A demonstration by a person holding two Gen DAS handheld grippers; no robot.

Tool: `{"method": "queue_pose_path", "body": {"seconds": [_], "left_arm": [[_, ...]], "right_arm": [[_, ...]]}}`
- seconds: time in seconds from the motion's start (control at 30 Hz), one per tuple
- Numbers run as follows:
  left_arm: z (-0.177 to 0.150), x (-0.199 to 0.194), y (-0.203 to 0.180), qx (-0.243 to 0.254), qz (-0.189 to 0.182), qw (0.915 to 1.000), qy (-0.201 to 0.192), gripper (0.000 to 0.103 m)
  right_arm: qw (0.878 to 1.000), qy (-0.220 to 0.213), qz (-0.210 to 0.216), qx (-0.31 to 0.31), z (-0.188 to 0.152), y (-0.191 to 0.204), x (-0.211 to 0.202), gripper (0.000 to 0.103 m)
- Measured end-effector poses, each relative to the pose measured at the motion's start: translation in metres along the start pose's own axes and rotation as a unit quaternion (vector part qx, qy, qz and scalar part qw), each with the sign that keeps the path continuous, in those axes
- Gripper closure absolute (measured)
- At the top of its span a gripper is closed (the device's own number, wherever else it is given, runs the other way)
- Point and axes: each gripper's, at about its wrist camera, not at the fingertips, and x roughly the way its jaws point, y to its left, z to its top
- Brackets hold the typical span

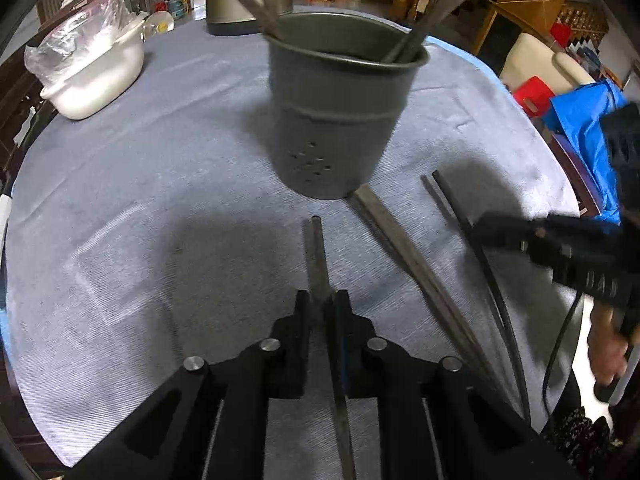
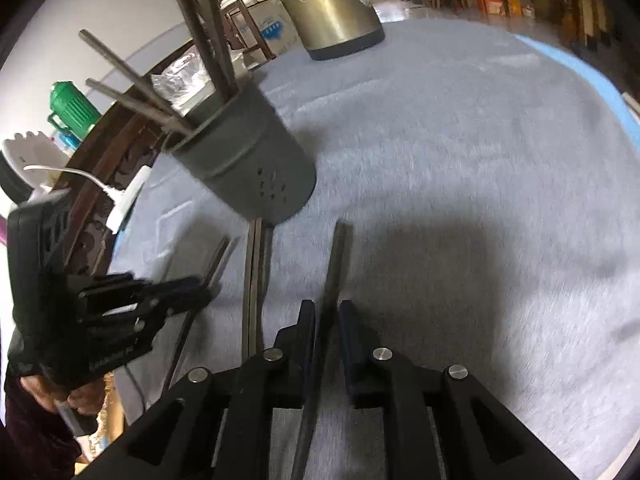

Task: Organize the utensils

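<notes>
A grey perforated utensil holder (image 1: 336, 120) (image 2: 256, 168) stands on the grey tablecloth with several chopsticks leaning in it. My left gripper (image 1: 323, 308) (image 2: 200, 286) is shut on a pair of grey chopsticks (image 1: 318, 256) that point toward the holder. A brown pair (image 1: 404, 252) (image 2: 256, 280) lies flat beside it, one end touching the holder's base. My right gripper (image 2: 328, 316) (image 1: 478, 230) straddles a dark pair (image 2: 338, 256) (image 1: 452, 196) further right. Its jaws stand slightly apart and the pads do not press on the sticks.
A brass-coloured kettle (image 1: 232, 4) (image 2: 332, 4) stands behind the holder. A white bowl with a plastic bag (image 1: 96, 76) sits at the far left. A white charger with cable (image 2: 128, 200) lies at the table edge. A blue bag (image 1: 580, 120) hangs off the right side.
</notes>
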Motion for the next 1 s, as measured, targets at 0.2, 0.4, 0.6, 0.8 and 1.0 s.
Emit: {"method": "queue_pose_path", "body": {"seconds": [0.2,0.4,0.6,0.8,1.0], "left_arm": [[0.0,0.006,0.014,-0.027,-0.015,0.9995,-0.007,0.063],[0.028,0.013,0.027,-0.041,-0.016,0.999,0.0,0.063],[0.04,0.026,0.03,-0.045,-0.033,0.9983,0.016,0.084],[0.049,0.029,0.034,-0.061,-0.033,0.9973,0.022,0.096],[0.042,-0.01,0.03,-0.059,-0.019,0.9972,-0.041,0.097]], "right_arm": [[0.999,0.034,-0.019,0.018,0.029,-0.001,0.018,0.082],[0.996,0.065,-0.054,0.002,0.043,0.011,0.035,0.082],[0.994,0.071,-0.082,-0.022,0.051,0.022,0.044,0.09],[0.996,0.065,-0.061,-0.008,0.054,0.014,0.041,0.094],[0.999,-0.001,-0.036,-0.034,0.04,0.018,0.005,0.094]]}}
